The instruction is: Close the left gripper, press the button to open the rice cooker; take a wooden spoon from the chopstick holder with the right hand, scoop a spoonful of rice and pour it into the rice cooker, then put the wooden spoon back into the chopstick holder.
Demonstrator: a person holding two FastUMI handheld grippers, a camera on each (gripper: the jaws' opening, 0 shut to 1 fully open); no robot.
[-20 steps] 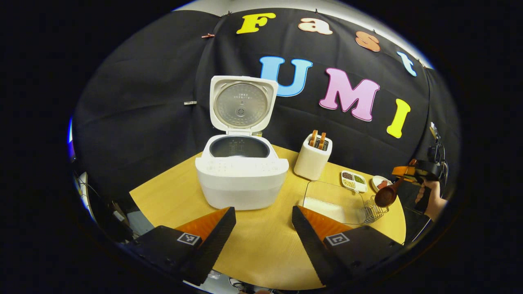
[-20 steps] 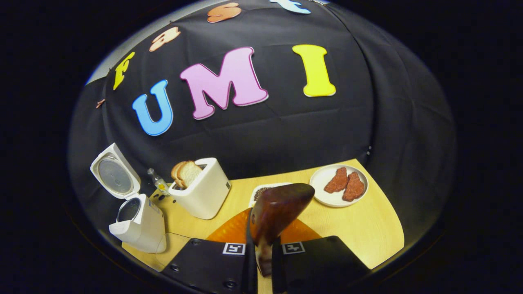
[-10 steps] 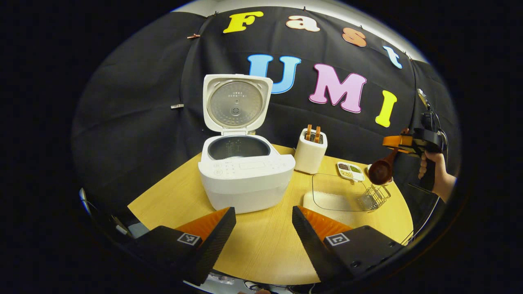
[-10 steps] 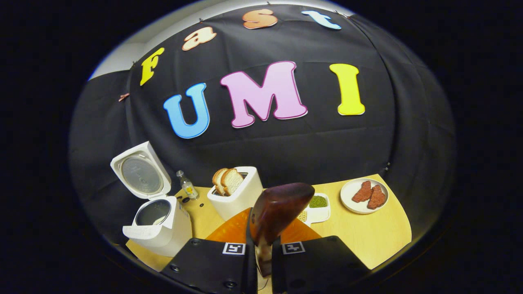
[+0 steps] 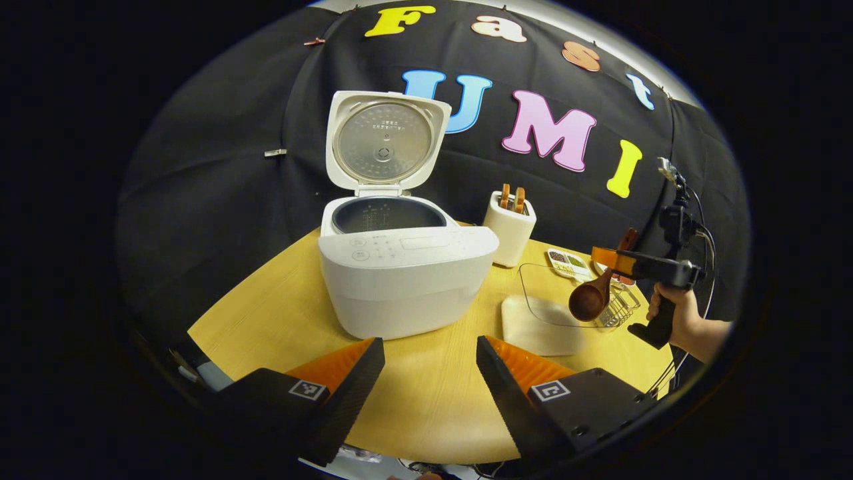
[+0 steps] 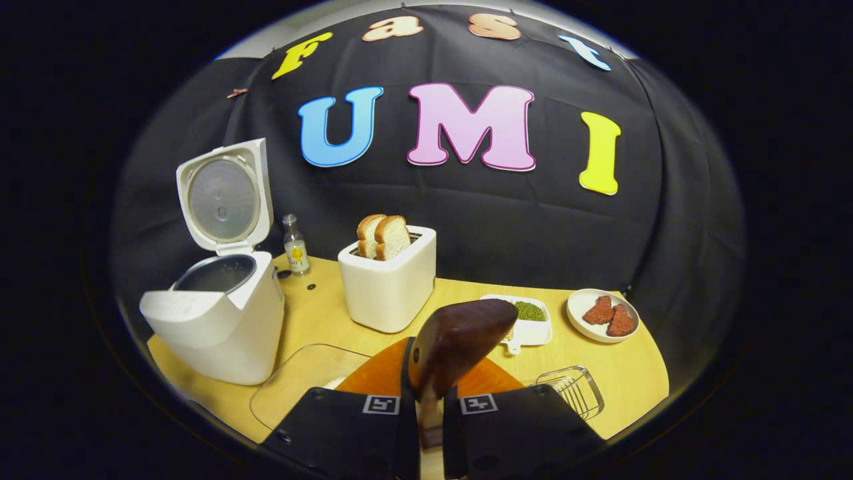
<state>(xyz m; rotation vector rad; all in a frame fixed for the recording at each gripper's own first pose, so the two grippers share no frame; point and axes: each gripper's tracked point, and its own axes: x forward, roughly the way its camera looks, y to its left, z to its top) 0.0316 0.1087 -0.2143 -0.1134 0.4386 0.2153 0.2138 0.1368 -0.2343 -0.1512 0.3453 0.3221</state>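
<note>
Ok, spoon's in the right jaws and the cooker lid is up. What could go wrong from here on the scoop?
1. The wooden spoon is pinched low on its handle, bowl well ahead of the right gripper; it may pivot once loaded.
2. The clear rice container sits close to the wire chopstick holder; a wide scoop could knock it.
3. Carrying rice to the rice cooker crosses open table, so grains may spill.

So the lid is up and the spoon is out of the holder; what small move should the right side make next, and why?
Probably lower the dark brown wooden spoon into the clear glass rice container just below it. The right hand-held gripper is shut on the handle, the bowl looks empty, and the white rice cooker stands open.
</note>
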